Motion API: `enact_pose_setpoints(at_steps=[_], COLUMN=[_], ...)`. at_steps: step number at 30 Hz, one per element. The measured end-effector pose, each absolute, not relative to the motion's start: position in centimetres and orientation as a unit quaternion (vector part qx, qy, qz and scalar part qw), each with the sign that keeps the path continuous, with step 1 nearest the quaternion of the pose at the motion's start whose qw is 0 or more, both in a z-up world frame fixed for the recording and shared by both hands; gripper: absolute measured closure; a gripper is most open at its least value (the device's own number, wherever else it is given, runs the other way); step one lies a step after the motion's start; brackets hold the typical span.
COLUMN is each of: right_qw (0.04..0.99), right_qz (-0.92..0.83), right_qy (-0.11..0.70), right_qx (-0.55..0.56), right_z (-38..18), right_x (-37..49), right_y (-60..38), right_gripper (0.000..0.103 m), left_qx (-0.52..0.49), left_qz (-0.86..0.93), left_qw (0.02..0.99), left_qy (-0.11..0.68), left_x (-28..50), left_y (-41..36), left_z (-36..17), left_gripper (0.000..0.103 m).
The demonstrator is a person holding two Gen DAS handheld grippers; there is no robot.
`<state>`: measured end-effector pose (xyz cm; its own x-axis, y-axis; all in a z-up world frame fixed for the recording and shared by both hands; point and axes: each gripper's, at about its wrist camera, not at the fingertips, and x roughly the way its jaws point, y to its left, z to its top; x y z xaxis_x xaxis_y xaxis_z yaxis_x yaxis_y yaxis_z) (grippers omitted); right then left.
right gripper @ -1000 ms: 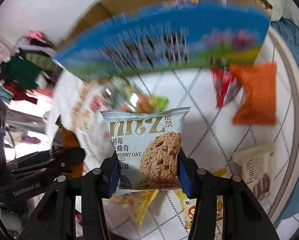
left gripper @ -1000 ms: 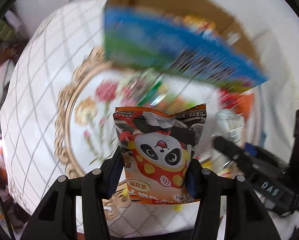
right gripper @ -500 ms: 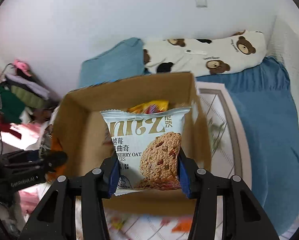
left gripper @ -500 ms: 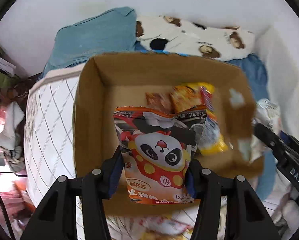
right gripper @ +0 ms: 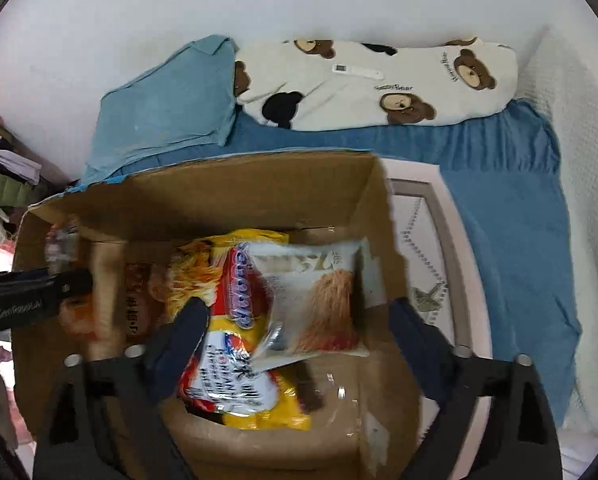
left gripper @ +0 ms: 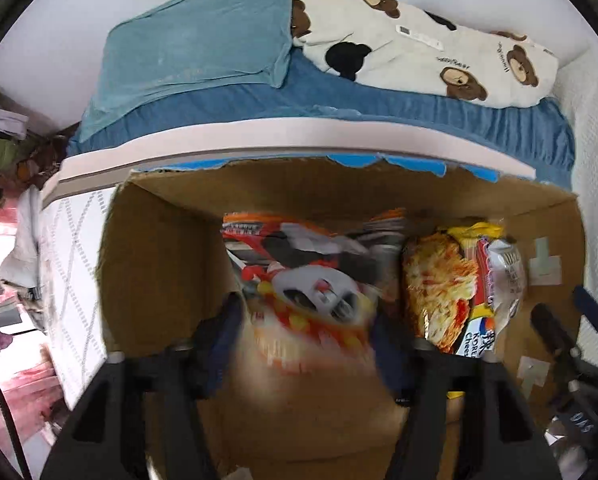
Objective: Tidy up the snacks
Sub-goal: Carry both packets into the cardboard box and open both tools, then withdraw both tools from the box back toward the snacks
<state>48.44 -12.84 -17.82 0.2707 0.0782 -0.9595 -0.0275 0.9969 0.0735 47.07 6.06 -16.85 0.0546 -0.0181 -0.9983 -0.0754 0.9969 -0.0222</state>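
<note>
Both grippers are over the open cardboard box (left gripper: 159,264) (right gripper: 235,196). My left gripper (left gripper: 307,332) has its fingers spread a little; the orange panda snack bag (left gripper: 311,276) sits blurred between them inside the box, and I cannot tell if it is still pinched. My right gripper (right gripper: 295,320) is open wide. The white oat cookie packet (right gripper: 319,300) lies free in the box on a yellow noodle pack (right gripper: 235,368), between the spread fingers. The noodle pack also shows in the left wrist view (left gripper: 451,292).
The box stands on a white quilted mat with a pale rim (left gripper: 259,136) on a blue bed (right gripper: 507,208). A teal pillow (right gripper: 167,108) and a bear-print pillow (right gripper: 379,84) lie behind. Clothes are piled at the left (right gripper: 3,176).
Both grippers moved forward and down into the box. The right gripper opened and let go of the cookie packet. The left gripper's fingers widened and the panda bag moved forward, blurred.
</note>
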Motion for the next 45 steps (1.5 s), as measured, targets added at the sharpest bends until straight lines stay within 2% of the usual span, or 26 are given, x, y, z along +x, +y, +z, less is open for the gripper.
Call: enact_pose_setpoints(at_steps=[1,2,10,24,40,45], right_qw=[0.796,0.794,0.796,0.798,0.839,0.840], right_qz=[0.036,0.036,0.055,0.089,0.113,0.135], right_qy=[0.604,0.607,0.602,0.595,0.530,0.522], right_qx=[0.019,0.019,0.023,0.038,0.046,0.063], right_z=[-18.0,-18.2,-17.9,-17.0,-11.1,-10.2], right_x=[48.5,48.6,47.3,39.6,29.8,25.9], right_y=[-12.7,-12.6,-12.3,-12.9,-13.7,-14.0], right_gripper=[0.006,0.006,0.005,0.005,0.005,0.005], left_qx=[-0.036,-0.038,-0.050,-0.048,-0.026,-0.036], left_qz=[0.021,0.023,0.022,0.011,0.008,0.005], left_qw=[0.727,0.729,0.738,0.773,0.841,0.844], left_qy=[0.685,0.683,0.673,0.633,0.540,0.535], left_x=[47.0,47.0,45.7,37.5,27.5,24.0], left_y=[6.2,6.3,6.6,5.6,3.9,4.3], left_z=[-16.9,-16.8,-16.0,-13.5,-7.7,-7.3], left_gripper=[0.013,0.012,0.012,0.012,0.012,0.012])
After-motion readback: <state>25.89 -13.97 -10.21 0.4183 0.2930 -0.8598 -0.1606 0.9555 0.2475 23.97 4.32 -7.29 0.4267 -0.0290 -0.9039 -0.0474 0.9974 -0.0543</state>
